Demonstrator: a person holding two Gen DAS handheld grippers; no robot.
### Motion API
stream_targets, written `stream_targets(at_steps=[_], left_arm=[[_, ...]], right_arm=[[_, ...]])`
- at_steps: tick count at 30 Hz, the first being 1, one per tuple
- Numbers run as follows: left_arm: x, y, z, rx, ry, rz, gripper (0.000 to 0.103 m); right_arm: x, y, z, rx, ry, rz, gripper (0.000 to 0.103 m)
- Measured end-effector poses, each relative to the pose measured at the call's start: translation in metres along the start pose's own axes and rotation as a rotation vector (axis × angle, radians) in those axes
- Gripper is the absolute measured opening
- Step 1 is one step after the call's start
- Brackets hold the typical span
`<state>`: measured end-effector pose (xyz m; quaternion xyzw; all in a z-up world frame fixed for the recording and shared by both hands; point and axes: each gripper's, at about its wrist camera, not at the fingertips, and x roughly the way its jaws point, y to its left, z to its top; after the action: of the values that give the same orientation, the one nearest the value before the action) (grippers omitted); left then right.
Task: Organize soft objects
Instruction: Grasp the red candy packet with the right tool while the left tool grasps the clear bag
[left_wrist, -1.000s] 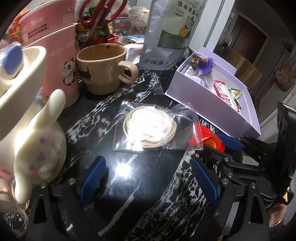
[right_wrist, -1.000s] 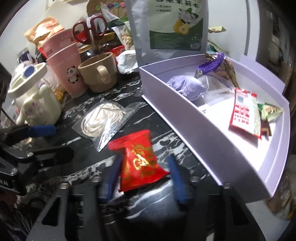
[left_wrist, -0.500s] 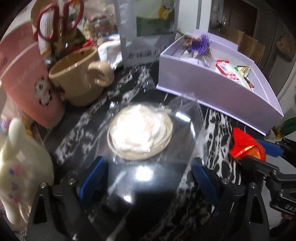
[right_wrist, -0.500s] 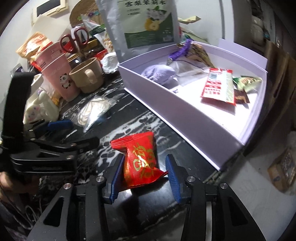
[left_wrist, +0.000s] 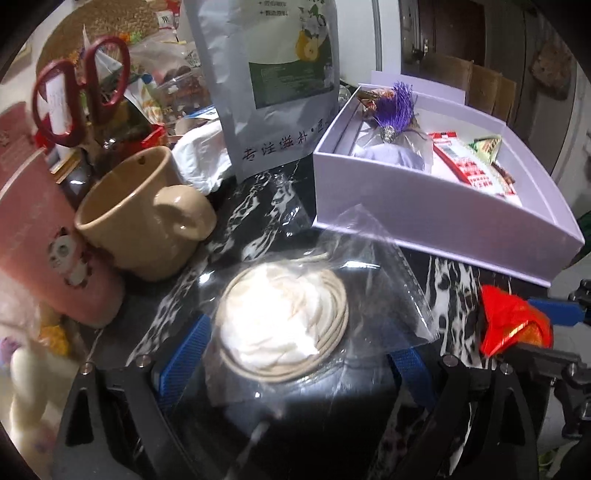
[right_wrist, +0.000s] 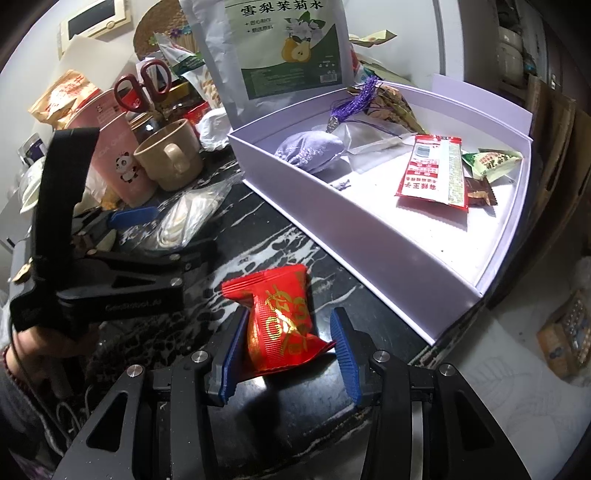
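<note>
A clear plastic bag with a coiled white soft item (left_wrist: 284, 325) lies on the black marbled table, between the open blue fingers of my left gripper (left_wrist: 295, 358); it also shows in the right wrist view (right_wrist: 184, 219). A red foil packet (right_wrist: 282, 321) lies between the open jaws of my right gripper (right_wrist: 286, 350), not pinched; it shows in the left wrist view (left_wrist: 513, 325) too. A lavender box (right_wrist: 369, 243) behind holds a purple pouch (right_wrist: 312, 149), a tassel (right_wrist: 356, 99) and snack packets (right_wrist: 436, 170).
A beige mug (left_wrist: 140, 221), pink panda cups (left_wrist: 48, 254), red scissors (left_wrist: 81, 88) and a tall grey pouch (left_wrist: 273, 81) crowd the back left. A white rabbit figure (left_wrist: 26, 369) stands at far left. The table edge runs right of the box (right_wrist: 480, 332).
My left gripper moved forward, so the bagged white item now sits between its fingers. My right gripper stayed around the red packet, with the view shifted toward the box.
</note>
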<state>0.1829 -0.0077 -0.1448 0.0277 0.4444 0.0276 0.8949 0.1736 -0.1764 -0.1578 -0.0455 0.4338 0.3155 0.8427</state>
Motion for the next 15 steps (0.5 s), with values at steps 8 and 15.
stream_targets(at_steps=[8, 15], left_arm=[[0.008, 0.015, 0.006, -0.072, -0.009, -0.039, 0.071], [-0.002, 0.008, 0.005, -0.009, -0.035, 0.004, 0.039]], right_arm=[[0.002, 0.000, 0.004, 0.010, 0.000, 0.006, 0.044], [0.002, -0.001, 0.004, 0.020, -0.004, 0.010, 0.044]])
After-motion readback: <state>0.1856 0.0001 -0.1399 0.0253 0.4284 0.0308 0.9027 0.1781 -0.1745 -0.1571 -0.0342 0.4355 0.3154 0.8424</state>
